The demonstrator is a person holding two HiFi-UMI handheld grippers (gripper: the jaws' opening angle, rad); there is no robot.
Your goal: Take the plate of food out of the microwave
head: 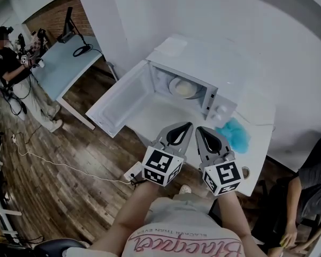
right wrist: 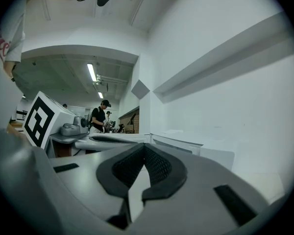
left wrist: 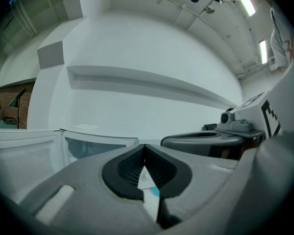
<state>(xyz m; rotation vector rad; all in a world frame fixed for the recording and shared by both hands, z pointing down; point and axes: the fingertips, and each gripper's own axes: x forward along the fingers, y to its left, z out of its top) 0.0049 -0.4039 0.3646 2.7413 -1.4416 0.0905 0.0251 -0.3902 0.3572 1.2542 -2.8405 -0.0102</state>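
The white table [head: 258,155] ahead of you carries the microwave [head: 222,110], which sits toward its back with the door swung open to your left. Just right of the microwave lies a fluffy blue cloth [head: 236,133], and a small round thing [head: 245,171] rests near the table's front edge. Below, the wooden floor [head: 69,143] holds a white power strip [head: 132,172] and a thin cable [head: 53,163].

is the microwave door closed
No, the door is swung open to the left, and the plate shows inside the microwave.
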